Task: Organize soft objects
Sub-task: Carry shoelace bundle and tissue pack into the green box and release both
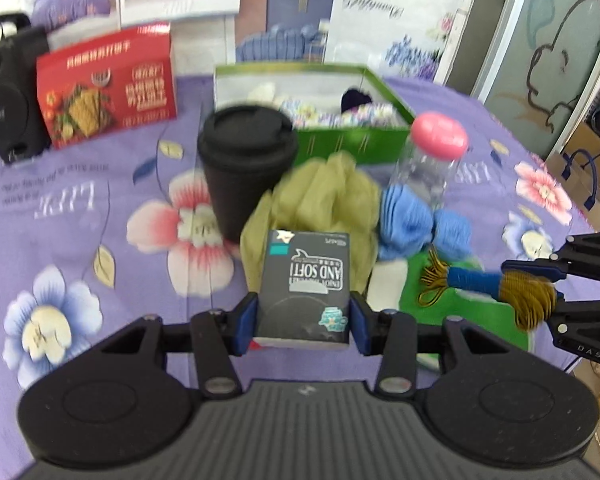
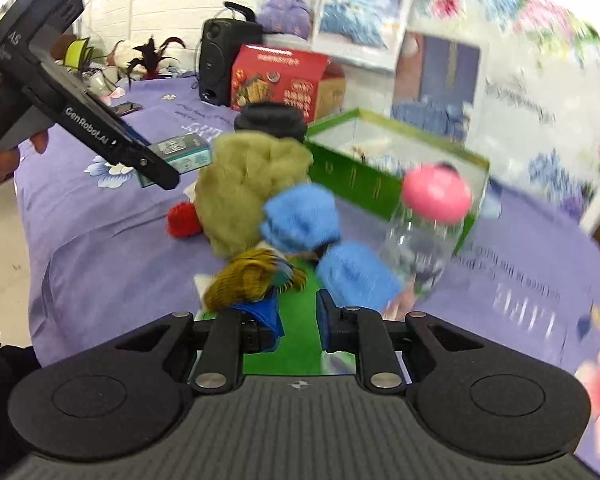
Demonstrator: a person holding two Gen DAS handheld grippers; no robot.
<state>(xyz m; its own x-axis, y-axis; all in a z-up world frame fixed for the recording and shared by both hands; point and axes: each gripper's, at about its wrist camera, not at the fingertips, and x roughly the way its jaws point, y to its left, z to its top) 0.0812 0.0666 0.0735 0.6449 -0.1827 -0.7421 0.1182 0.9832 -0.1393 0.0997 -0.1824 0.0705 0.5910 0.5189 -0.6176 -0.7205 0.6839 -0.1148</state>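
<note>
My left gripper (image 1: 304,320) is shut on a dark tissue pack (image 1: 306,284) printed "AND SOFT", held above the purple floral tablecloth; the pack also shows in the right wrist view (image 2: 180,154). Beyond it lie an olive cloth (image 1: 324,196), blue knitted pieces (image 1: 408,220) and a green cloth (image 1: 460,308). My right gripper (image 2: 298,320) is open; a mustard knitted piece (image 2: 248,276) drapes over its left finger (image 2: 266,320), above the green cloth (image 2: 296,316). It shows at the right of the left wrist view (image 1: 556,292). The open green box (image 1: 356,140) holds several soft items.
A black lidded cup (image 1: 244,168) stands left of the olive cloth. A clear bottle with a pink cap (image 1: 432,160) stands by the box. A red carton (image 1: 108,84) and a black speaker (image 1: 8,88) are at the back left. A red knitted ball (image 2: 184,220) lies near the olive cloth.
</note>
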